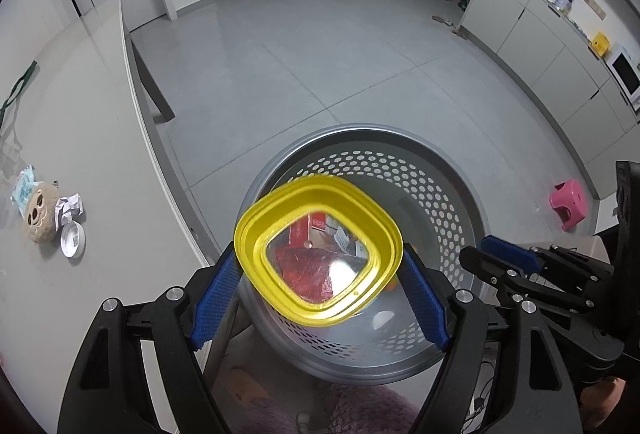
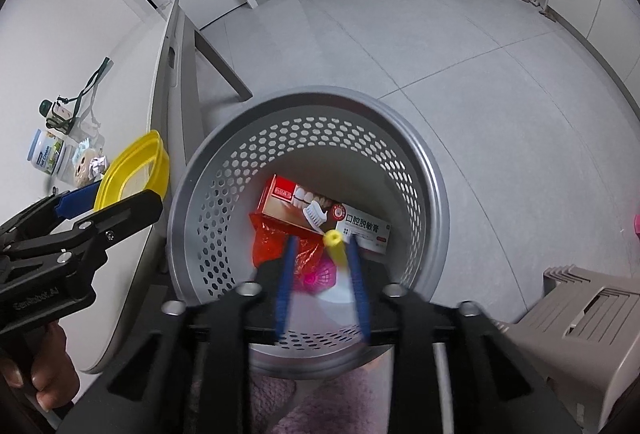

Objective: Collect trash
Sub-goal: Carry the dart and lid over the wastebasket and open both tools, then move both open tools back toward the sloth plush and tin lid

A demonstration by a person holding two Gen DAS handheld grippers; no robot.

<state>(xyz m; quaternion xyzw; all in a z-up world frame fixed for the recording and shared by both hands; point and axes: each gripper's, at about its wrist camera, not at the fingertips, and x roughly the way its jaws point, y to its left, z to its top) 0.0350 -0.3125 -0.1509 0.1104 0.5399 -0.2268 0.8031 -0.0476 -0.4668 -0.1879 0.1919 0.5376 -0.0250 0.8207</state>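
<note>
- Your left tongs (image 1: 319, 261) are clamped on a yellow plastic tub (image 1: 318, 253), 1 blue pad on each side of it, its open mouth facing the camera.
- Past the left tongs and below the tub sits the grey perforated bin (image 1: 400, 161); from the right wrist view the tub hangs just left of the bin rim.
- Your right tongs (image 2: 323, 254) hang over the bin's mouth, fingers slightly apart with a small yellow cylinder (image 2: 336, 246) between the tips; motion blur hides whether they touch it.
- Beyond the right tongs, inside the bin, lie a toothpaste box (image 2: 320, 213), a red plastic bag (image 2: 272, 242) and something pink (image 2: 320, 276).
- Left of the left tongs, on the bench (image 1: 100, 113), rest a crumpled paper ball (image 1: 69, 208), a white lid (image 1: 73, 240), a plush face (image 1: 39, 213) and a wrapped packet (image 1: 23, 189), well apart from the tub.
</note>
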